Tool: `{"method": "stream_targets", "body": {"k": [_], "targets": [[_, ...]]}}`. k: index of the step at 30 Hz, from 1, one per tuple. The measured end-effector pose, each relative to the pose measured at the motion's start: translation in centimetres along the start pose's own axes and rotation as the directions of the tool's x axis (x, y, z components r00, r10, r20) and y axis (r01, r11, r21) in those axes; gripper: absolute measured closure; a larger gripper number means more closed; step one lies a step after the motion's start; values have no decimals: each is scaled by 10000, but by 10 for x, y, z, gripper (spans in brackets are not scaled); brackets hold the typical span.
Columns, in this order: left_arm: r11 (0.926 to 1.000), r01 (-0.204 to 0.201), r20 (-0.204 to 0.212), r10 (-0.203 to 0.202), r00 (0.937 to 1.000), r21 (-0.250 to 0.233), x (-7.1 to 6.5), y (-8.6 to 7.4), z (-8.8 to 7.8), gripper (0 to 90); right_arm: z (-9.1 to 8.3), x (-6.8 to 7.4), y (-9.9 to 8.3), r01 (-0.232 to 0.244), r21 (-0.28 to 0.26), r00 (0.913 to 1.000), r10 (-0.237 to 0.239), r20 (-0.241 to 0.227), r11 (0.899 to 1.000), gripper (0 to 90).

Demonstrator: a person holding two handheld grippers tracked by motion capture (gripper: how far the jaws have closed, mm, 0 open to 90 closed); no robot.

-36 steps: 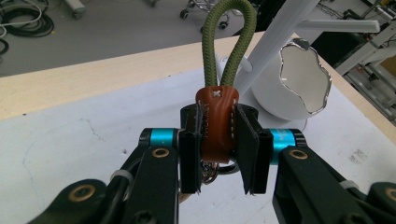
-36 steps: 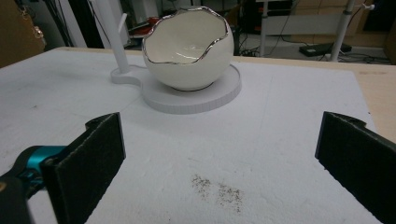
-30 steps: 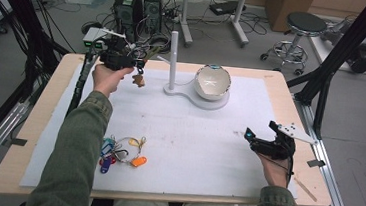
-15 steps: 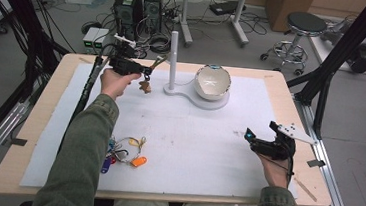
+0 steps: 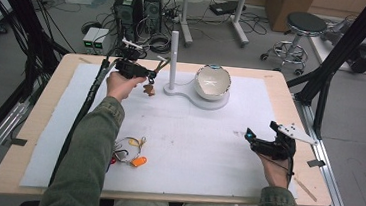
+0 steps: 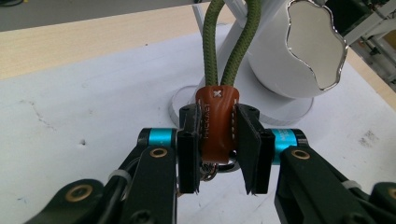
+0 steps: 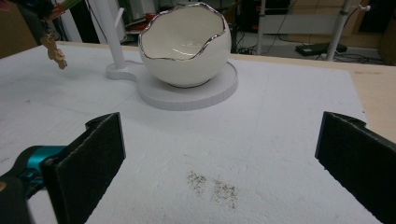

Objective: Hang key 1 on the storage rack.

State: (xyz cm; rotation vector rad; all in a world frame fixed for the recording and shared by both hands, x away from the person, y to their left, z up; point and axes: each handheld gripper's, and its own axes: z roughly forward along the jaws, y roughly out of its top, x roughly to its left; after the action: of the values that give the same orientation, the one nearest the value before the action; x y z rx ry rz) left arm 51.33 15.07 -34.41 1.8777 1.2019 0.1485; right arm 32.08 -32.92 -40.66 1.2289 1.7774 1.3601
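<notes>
Brown leather tab (image 6: 216,122) of a keychain, with green cord loop (image 6: 229,42) rising from it, clamped between the pads of the left tongs (image 5: 149,74); small tan charm (image 5: 148,88) dangling just below them. White post (image 5: 173,59) of the stand just beyond the left tongs, loop near it, not seen hooked over any peg. Egg-shaped white dish (image 7: 185,44) with silvered rim seated on the stand's round base (image 7: 187,95), past the post from the left tongs and well ahead of the right tongs (image 5: 260,140). Right tongs spread wide over the white mat (image 5: 193,134), nothing between the pads, resting well apart from the stand. Second bundle of keyrings (image 5: 130,153) with orange fob left on the table, well behind the left tongs.

Risks, as judged: loop likely to miss the peg if brought in off line; grip on the short tab alone liable to slip if the cord snagged; swinging charm apt to knock the post; a sideways push likely to shift the light stand and unseat the dish.
</notes>
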Motion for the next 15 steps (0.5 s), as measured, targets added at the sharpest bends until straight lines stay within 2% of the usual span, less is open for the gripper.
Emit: {"method": "stream_targets", "body": {"k": [2,4,5,7,8,10,11,15], "targets": [[9999,-98,-129,99,9999,37,-1,0,1,707,0,0,0,-3,-1,10000,3,4,10000,7],[9990,-395,-592,408,9974,226,-3,-1,3,699,0,0,0,8,9,10000,-8,21,10000,7],[9968,-660,-1061,704,9919,447,-4,-2,5,686,0,0,0,11,11,10000,-12,25,10000,7],[9922,-918,-1528,1038,9828,841,-5,-3,7,620,0,0,0,15,13,10000,-15,29,10000,7],[9907,-972,-1577,1114,9812,951,-4,-3,9,553,0,-1,0,42,5,10000,-42,40,10000,7],[9899,-985,-1292,1114,9853,1019,-3,-4,9,445,-1,-1,0,-10,10,10000,10,53,10000,7],[9887,-1035,-1165,1161,9864,1085,-2,-4,8,418,-1,-2,0,18,-23,10000,-18,69,10000,7],[9879,-1092,-1205,1224,9851,1101,-2,-3,5,335,-1,-2,0,-42,-12,10000,42,75,10000,8]]}}
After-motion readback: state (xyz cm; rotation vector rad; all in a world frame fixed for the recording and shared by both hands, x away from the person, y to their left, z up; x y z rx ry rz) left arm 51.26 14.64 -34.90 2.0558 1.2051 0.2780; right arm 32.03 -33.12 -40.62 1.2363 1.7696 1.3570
